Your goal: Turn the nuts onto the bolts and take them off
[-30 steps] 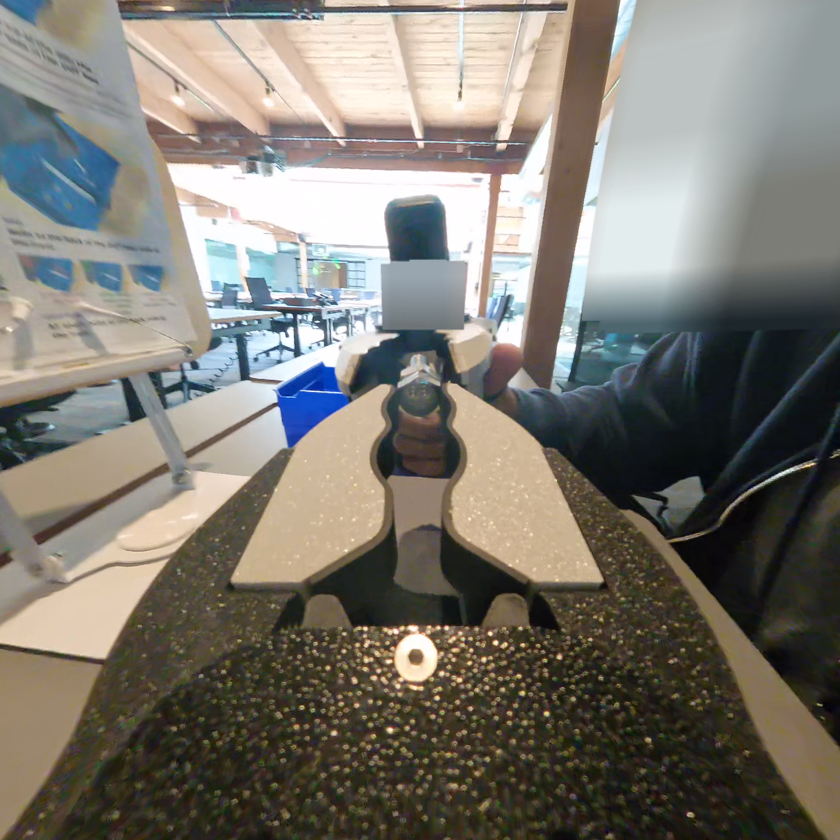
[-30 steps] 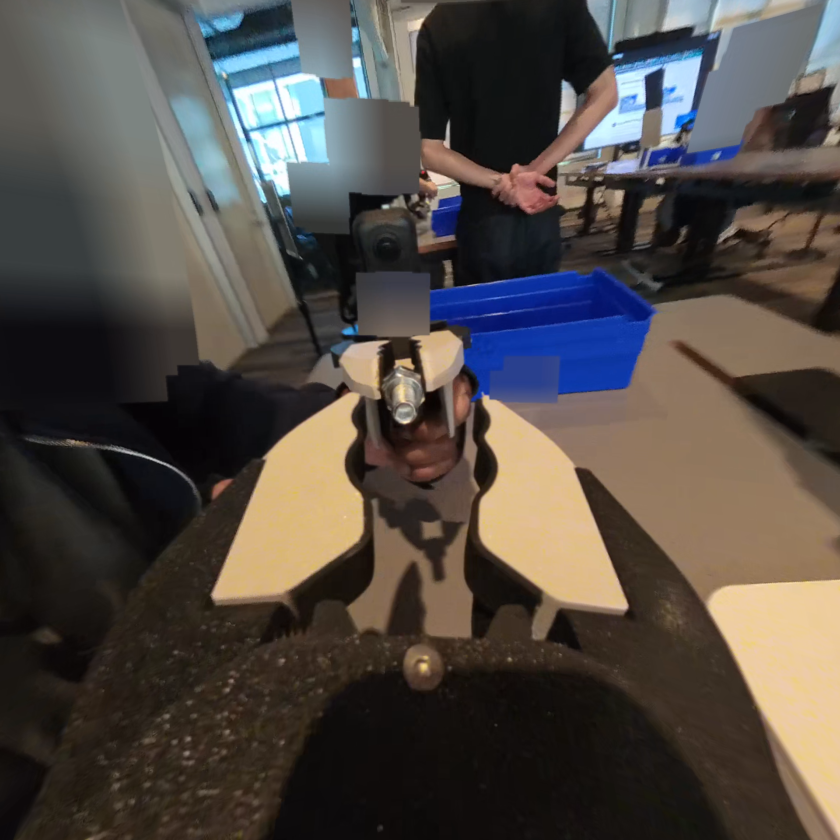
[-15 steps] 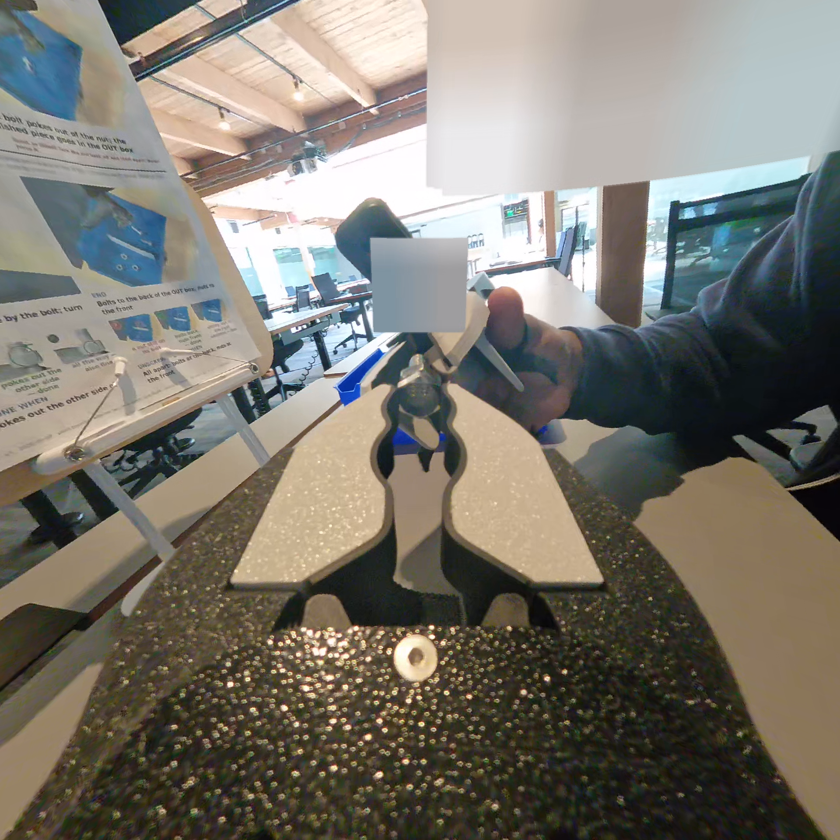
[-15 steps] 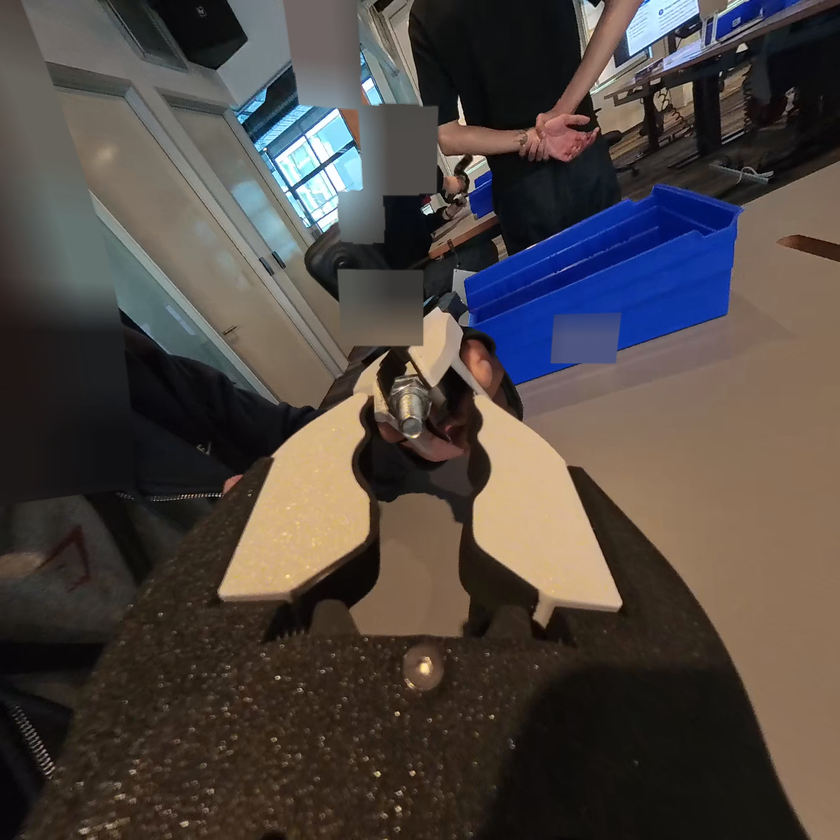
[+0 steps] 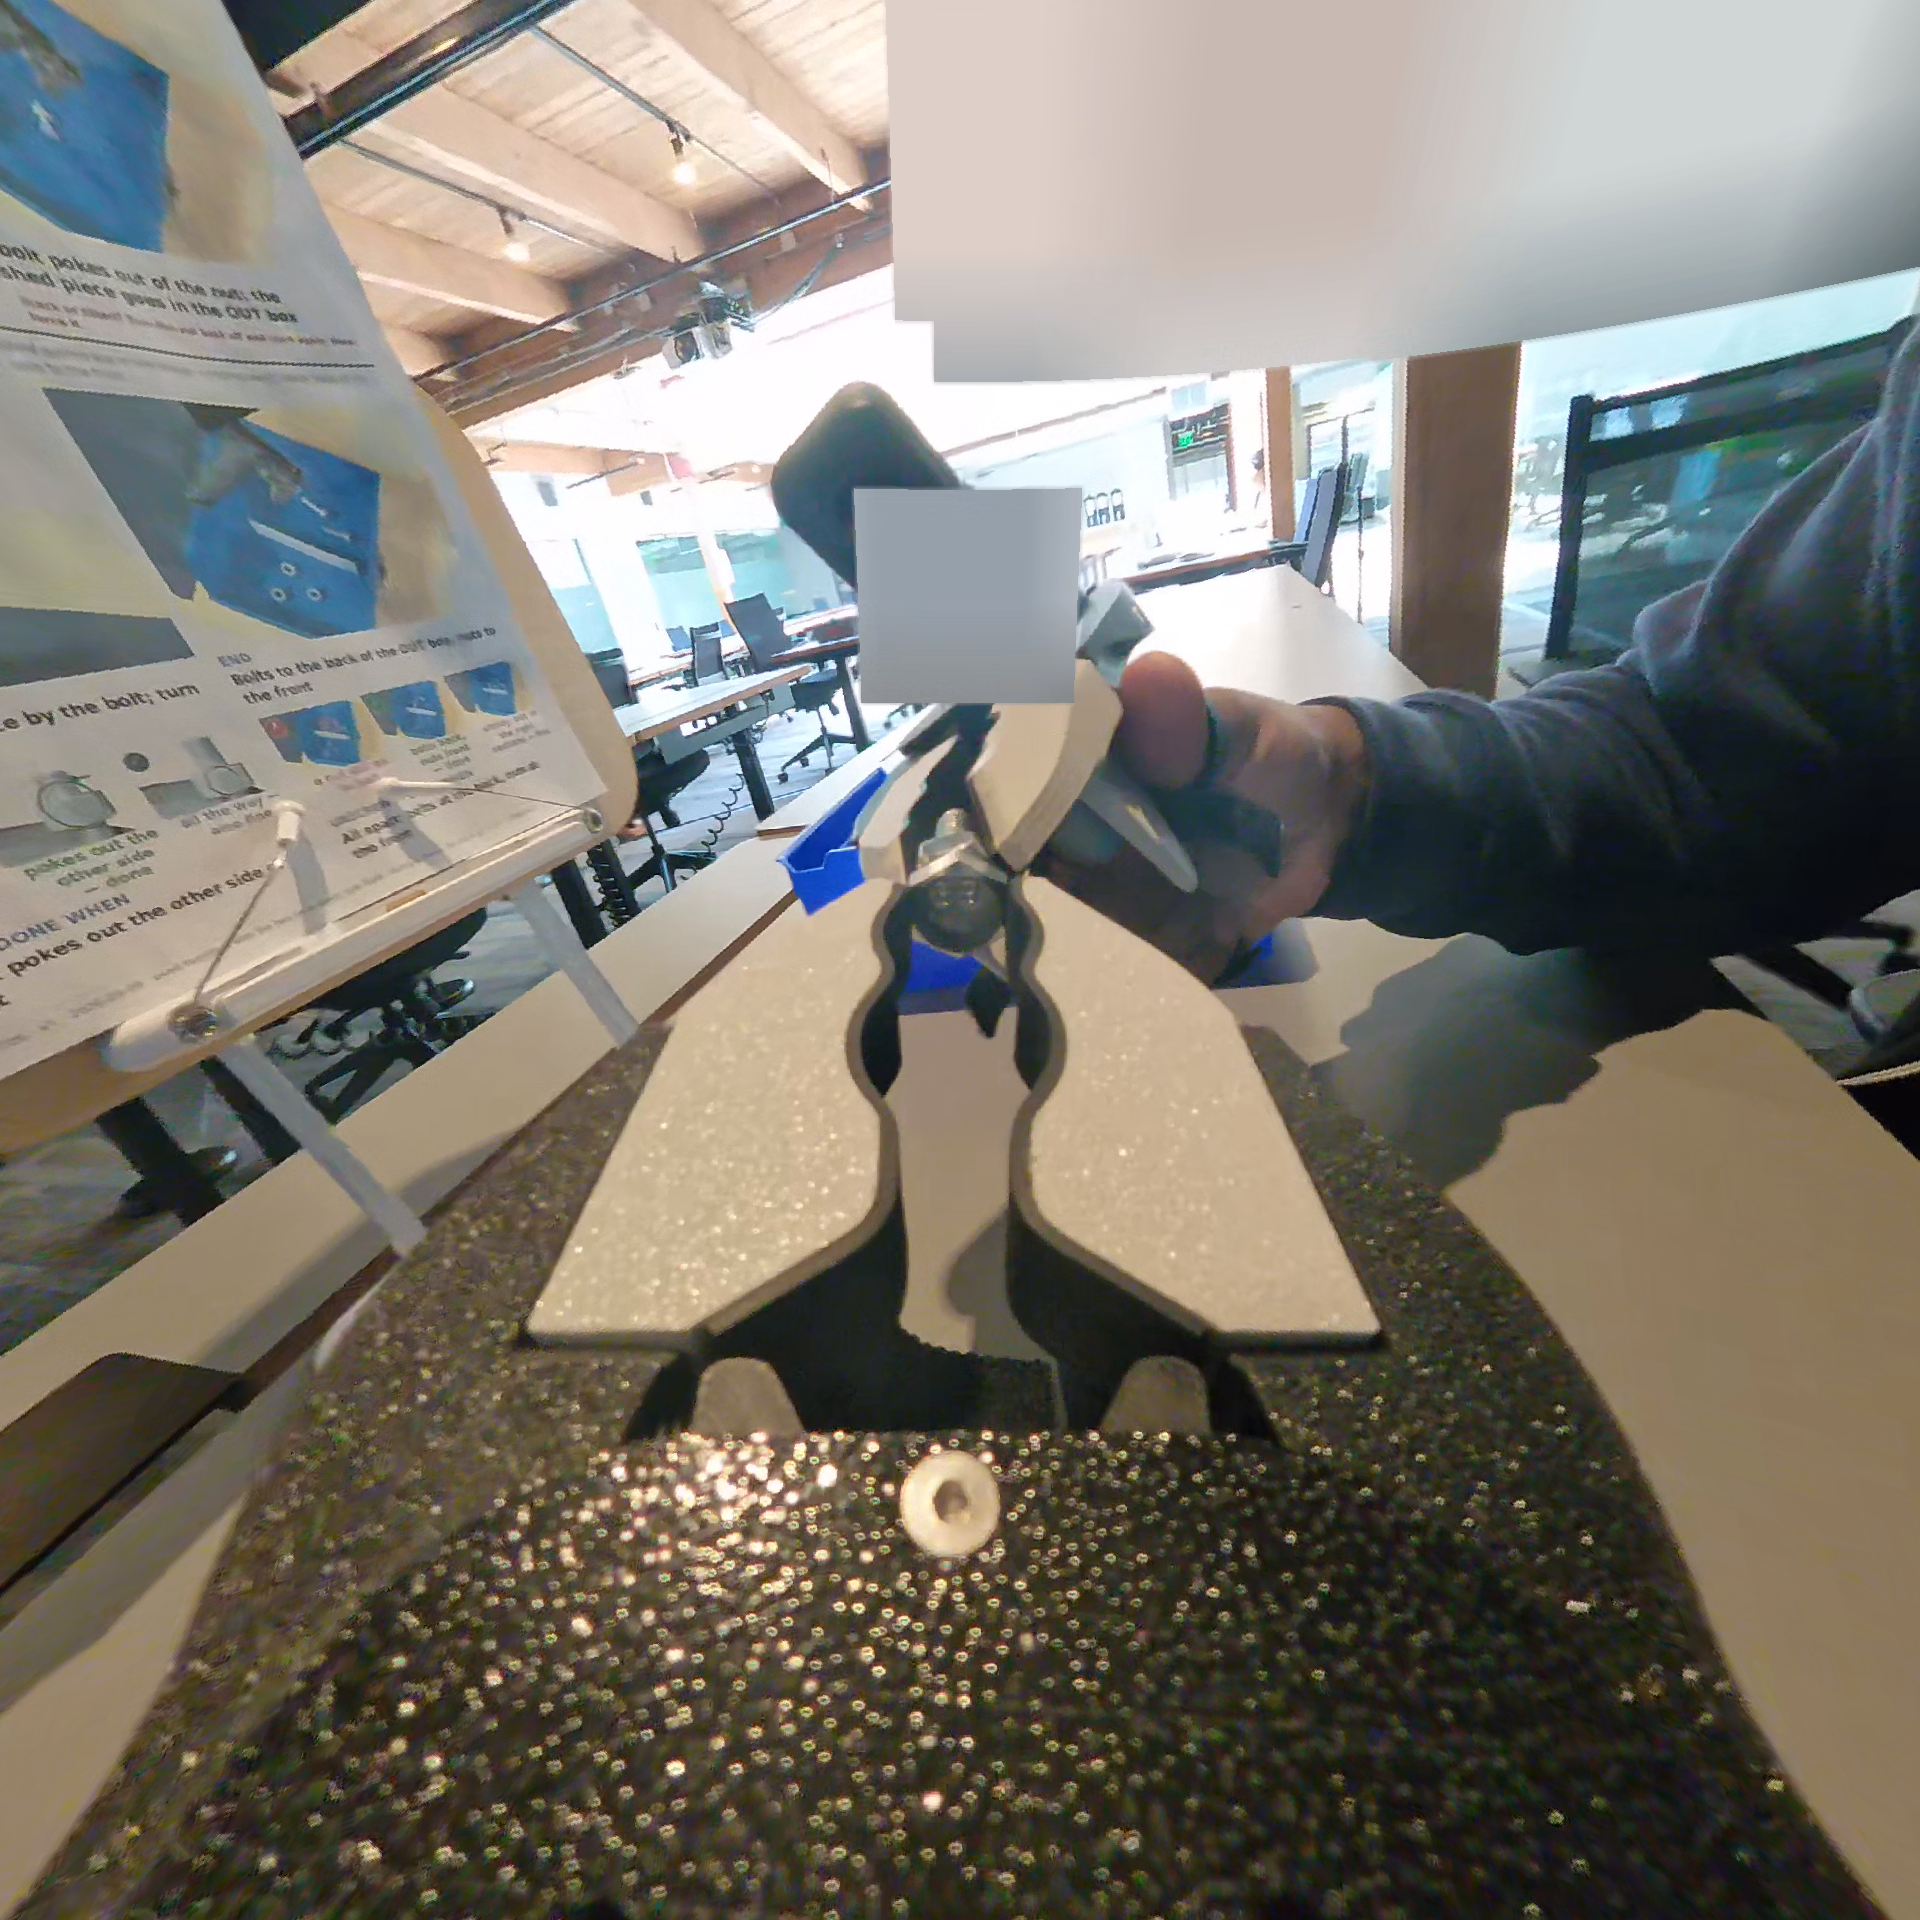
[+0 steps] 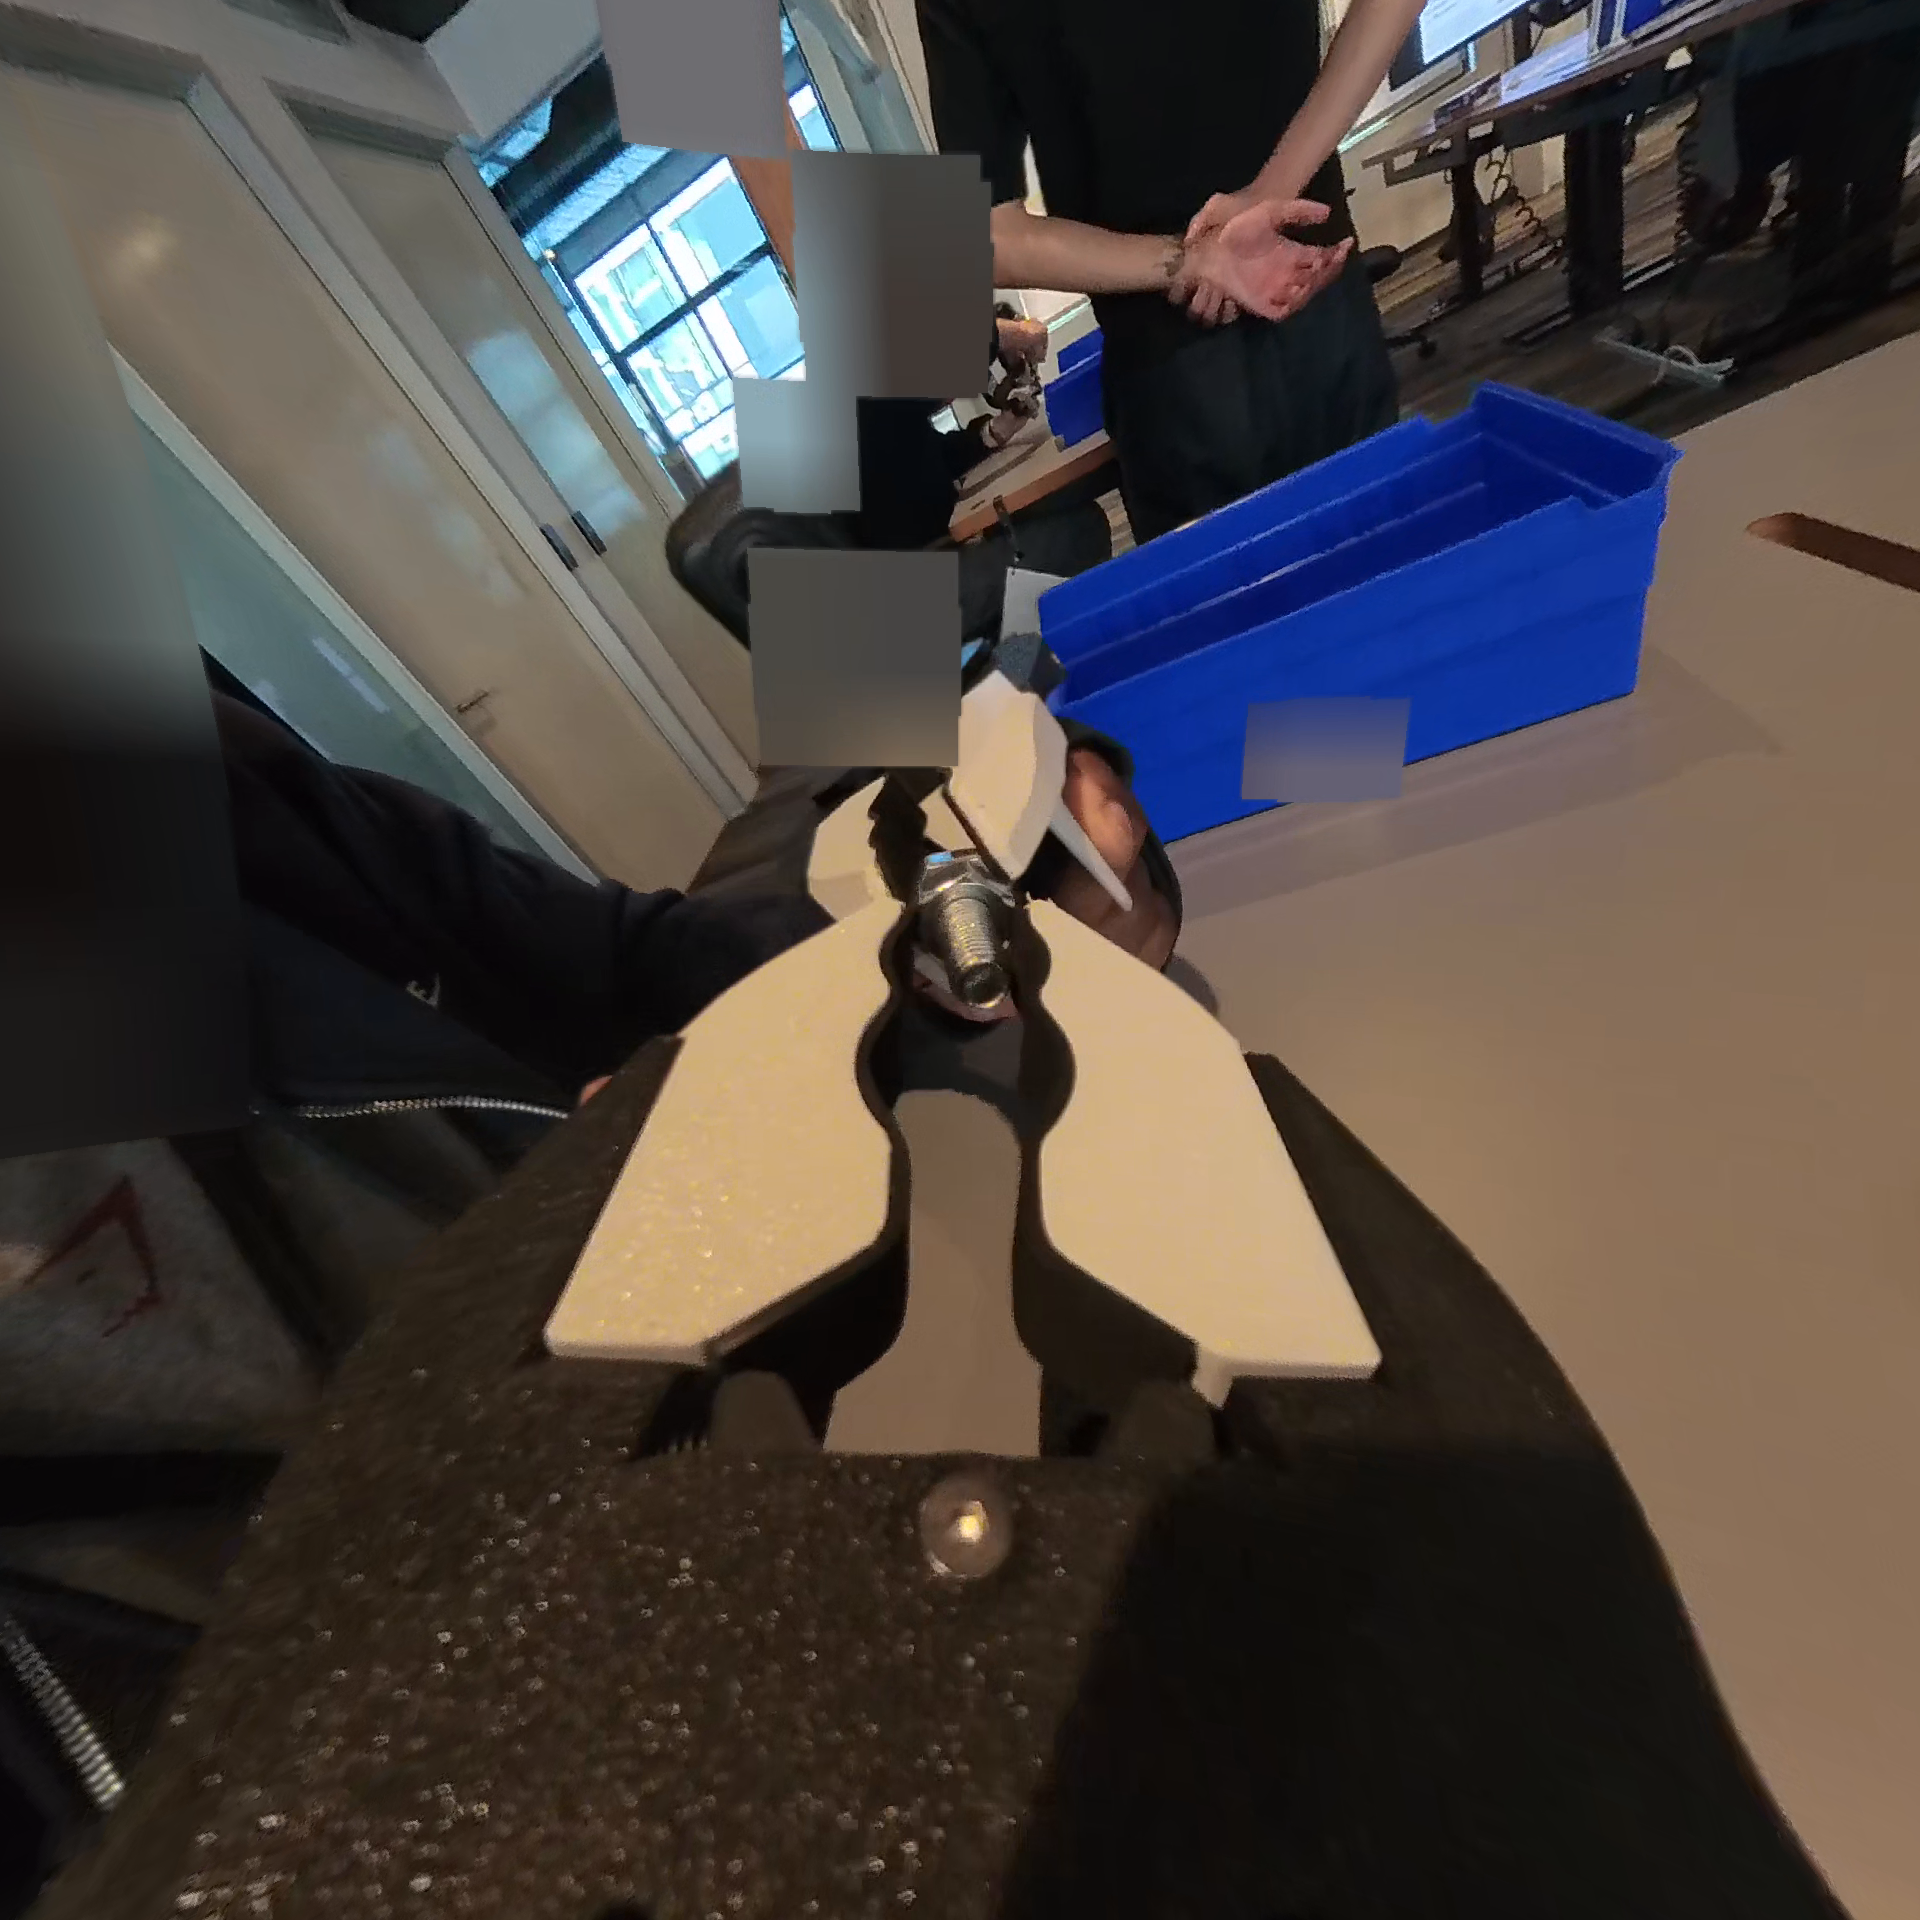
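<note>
Jaws of the left gripper (image 5: 956, 914) are closed on the bolt (image 5: 954, 912) head, while those of the right gripper (image 6: 961, 951) are closed around its threaded shank, just behind the nut (image 6: 954, 891). Both tools are held nose to nose above the tabletop (image 6: 1558, 1039). The bolt's long axis is seen running straight from one pair of jaws into the other, so any turning is judged to go about that shared line.

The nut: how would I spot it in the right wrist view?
Find the big blue bin on the table, then look down-left to the white fingertips of the right gripper. A threaded bolt pokes toward the camera there; the nut is the flat-sided silver collar ringing it, wider than the thread and smooth outside.
</note>
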